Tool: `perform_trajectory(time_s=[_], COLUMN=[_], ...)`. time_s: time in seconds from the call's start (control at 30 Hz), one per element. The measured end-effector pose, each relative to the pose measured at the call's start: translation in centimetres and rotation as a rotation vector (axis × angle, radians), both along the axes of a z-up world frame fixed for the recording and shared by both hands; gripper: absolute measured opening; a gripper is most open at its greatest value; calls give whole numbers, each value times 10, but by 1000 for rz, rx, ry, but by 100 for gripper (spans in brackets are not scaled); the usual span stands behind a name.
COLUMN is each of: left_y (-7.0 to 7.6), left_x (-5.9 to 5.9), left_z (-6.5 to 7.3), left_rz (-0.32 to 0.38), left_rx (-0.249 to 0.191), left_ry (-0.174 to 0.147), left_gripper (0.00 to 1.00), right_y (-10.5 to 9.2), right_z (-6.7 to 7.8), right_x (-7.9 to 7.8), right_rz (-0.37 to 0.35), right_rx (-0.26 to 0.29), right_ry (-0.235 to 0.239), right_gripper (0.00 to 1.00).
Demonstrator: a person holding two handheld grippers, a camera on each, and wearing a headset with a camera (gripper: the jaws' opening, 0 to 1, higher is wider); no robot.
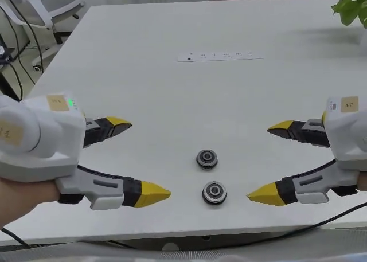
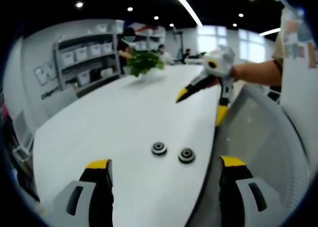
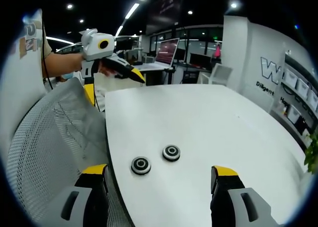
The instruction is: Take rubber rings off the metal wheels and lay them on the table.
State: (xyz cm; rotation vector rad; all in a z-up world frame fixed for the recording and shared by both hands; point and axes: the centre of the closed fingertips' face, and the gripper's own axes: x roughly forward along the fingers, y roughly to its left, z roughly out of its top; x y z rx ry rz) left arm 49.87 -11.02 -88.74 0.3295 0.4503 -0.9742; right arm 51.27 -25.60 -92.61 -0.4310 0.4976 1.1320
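Risks first. Both metal wheels are small and lie flat on a smooth white table (image 1: 172,73), so a jaw tip that is pushed in at the rim is likely to skate the wheel sideways instead of catching the rubber. The near wheel (image 1: 214,193) lies close to the front table edge and could be shoved off it. The far wheel (image 1: 207,159) lies just beside it, apart but near, so it could be knocked while the other is worked. A stretched ring may snap free and roll or fly off the table if it is released too early. If the wheel is not pinned by one gripper while the ring is peeled by the other, the whole wheel would probably be lifted.

Look of the parts: each wheel is seen as a round disc with a silver hub and a dark centre, and a black rubber ring is seated round each rim. No ring is seen lying loose on the table, so the task is judged not yet begun.

The left gripper (image 1: 149,159) is held left of the wheels with its yellow-tipped jaws spread wide and nothing between them. The right gripper (image 1: 258,163) is held to the right, likewise wide and empty. Both are well apart from the wheels, which lie between them. A socket panel (image 1: 221,57) is set into the table further back.
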Motion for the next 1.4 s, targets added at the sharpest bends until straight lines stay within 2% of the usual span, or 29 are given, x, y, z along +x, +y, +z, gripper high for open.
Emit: perform_trajectory(time_s=[0.33, 0.73, 1.4], left_y=[-9, -24, -48], left_x=[7, 13, 13], left_z=[-7, -22, -45], left_rz=[-33, -84, -160], left_rx=[8, 37, 67], left_ry=[12, 33, 83], left_gripper=[87, 83, 72], right_y=[10, 17, 25], right_z=[-6, -18, -39], right_x=[7, 5, 5], right_rz=[32, 61, 138], right_rx=[8, 9, -35], right_ry=[15, 49, 76], right_gripper=[79, 73, 60])
